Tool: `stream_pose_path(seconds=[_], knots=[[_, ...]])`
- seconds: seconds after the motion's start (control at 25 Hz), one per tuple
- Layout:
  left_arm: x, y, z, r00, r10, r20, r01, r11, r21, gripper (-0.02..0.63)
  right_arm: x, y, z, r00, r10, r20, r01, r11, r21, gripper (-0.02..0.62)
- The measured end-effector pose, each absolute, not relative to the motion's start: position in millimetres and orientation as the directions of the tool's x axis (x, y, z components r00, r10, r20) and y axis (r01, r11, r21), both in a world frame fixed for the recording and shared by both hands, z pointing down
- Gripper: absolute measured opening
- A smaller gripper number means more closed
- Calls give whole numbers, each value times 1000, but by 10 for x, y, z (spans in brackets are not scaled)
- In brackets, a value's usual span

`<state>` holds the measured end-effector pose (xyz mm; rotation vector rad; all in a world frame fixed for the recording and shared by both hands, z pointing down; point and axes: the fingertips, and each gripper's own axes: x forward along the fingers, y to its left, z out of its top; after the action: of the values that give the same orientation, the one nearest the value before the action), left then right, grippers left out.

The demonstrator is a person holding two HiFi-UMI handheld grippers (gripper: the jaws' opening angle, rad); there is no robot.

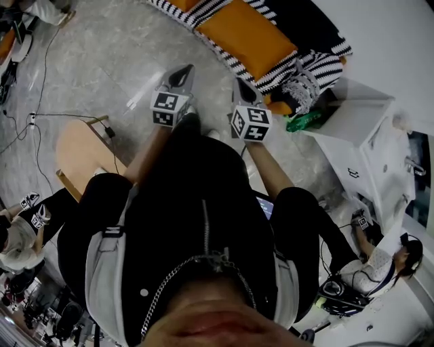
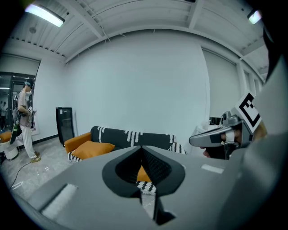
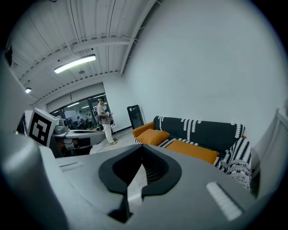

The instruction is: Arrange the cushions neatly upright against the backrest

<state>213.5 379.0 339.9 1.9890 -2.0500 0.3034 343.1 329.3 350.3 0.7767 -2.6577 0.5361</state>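
A black sofa (image 1: 305, 20) with a black-and-white striped cover stands ahead, a step or two away. A large orange cushion (image 1: 254, 37) lies flat on its seat. Another orange cushion (image 2: 92, 148) lies by the left armrest, and a patterned white one (image 1: 298, 87) sits at the right end. Both orange cushions (image 3: 153, 136) (image 3: 194, 151) lie on the seat below the backrest. My left gripper (image 1: 181, 74) and right gripper (image 1: 242, 88) are held side by side in the air, pointing at the sofa. Each is shut and holds nothing. They touch no cushion.
A round wooden stool (image 1: 80, 152) stands on the floor at my left. At my right is a white cabinet (image 1: 359, 135) with a green bottle (image 1: 305, 120) beside it. Cables run over the grey floor (image 1: 102, 61). A person (image 2: 24, 121) stands far left near a black box (image 2: 65, 123).
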Motion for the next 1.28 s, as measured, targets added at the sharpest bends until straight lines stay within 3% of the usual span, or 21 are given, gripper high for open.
stream_pose_path(seconds=[0.4,0.72,1.28], knots=[[1605,3213,3632,22,-938,345,-997,3,72,11,3223,2814,3670,-735,-507,450,-645,728,-233,3],[403,2284,3926,92,-923,373,-994,-60,96,11,2242,1975,3757,-666,-567,485,-716,669,-200,3],[-447,839,3920,393,-824,410,-917,-382,110,11,1409,945,3763,-453,-701,551,-883,438,-169,3]])
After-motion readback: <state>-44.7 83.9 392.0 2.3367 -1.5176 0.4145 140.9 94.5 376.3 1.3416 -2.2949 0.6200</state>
